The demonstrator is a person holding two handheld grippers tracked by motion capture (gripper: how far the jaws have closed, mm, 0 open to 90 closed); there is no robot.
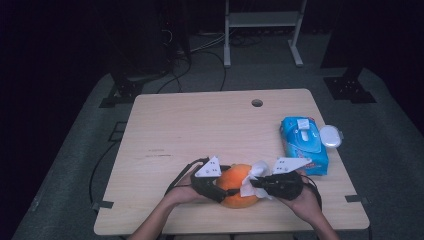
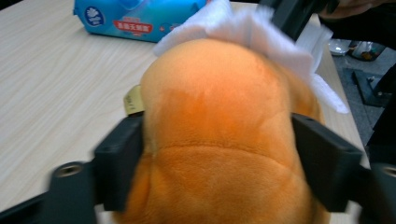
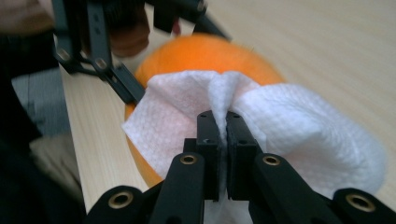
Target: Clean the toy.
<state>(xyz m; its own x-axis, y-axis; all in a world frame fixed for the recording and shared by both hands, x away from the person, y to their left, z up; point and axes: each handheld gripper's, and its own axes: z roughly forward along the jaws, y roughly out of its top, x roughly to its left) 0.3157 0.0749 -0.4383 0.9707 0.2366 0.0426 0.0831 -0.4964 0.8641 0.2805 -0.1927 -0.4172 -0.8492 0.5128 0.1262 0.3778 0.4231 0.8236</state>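
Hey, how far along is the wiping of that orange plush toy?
Done: a white wipe is out of the blue wipes pack, whose lid stands open. In hand: the left tongs clamp the orange plush toy on the table, while the right tongs, shut on the wipe, press it against the toy's top. Left: probably the remaining surface; how much is already wiped can't be told.

A light wooden table [image 1: 200, 125] carries a blue wipes pack [image 1: 303, 145] and an orange plush toy [image 1: 236, 187].

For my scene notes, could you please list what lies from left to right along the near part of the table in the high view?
Left gripper → orange plush toy → white wipe → right gripper → blue wipes pack
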